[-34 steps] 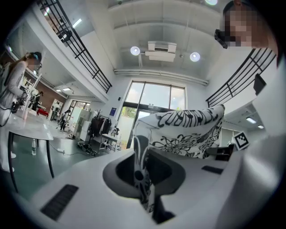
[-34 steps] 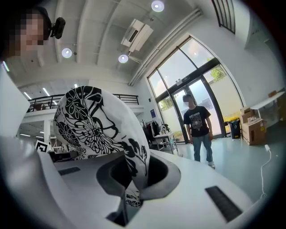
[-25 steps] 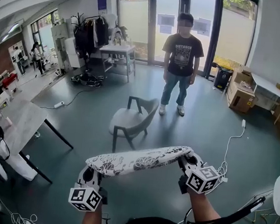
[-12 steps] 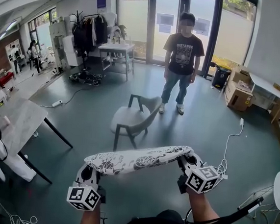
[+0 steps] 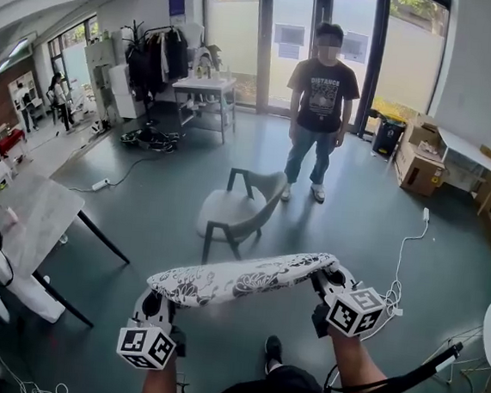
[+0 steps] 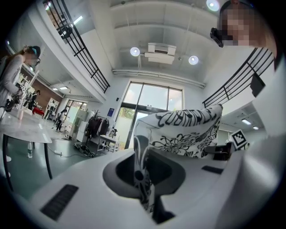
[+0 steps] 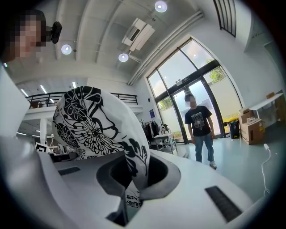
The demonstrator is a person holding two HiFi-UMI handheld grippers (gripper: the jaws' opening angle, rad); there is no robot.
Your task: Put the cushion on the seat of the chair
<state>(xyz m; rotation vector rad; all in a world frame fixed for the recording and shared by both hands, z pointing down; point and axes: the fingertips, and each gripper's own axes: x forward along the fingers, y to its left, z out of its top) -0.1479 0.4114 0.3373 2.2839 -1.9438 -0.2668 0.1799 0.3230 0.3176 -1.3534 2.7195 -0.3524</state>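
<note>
A white cushion point(image 5: 242, 277) with a black flower print hangs flat in the air between my two grippers. My left gripper point(image 5: 159, 306) is shut on its left edge, and the pinched fabric point(image 6: 142, 179) fills the left gripper view. My right gripper point(image 5: 326, 287) is shut on the right edge, its cloth point(image 7: 134, 172) caught between the jaws. The grey chair point(image 5: 237, 212) with dark legs stands on the floor beyond the cushion, seat bare, its back toward the right.
A person point(image 5: 321, 108) in a black shirt stands behind the chair, facing me. A white table point(image 5: 32, 214) is at the left, a small table point(image 5: 206, 88) and clothes rack at the back, cardboard boxes point(image 5: 421, 165) at the right. A white cable point(image 5: 404, 250) lies on the floor.
Both grippers and the cushion have edged forward a little toward the chair. A shoe now shows at the bottom of the head view.
</note>
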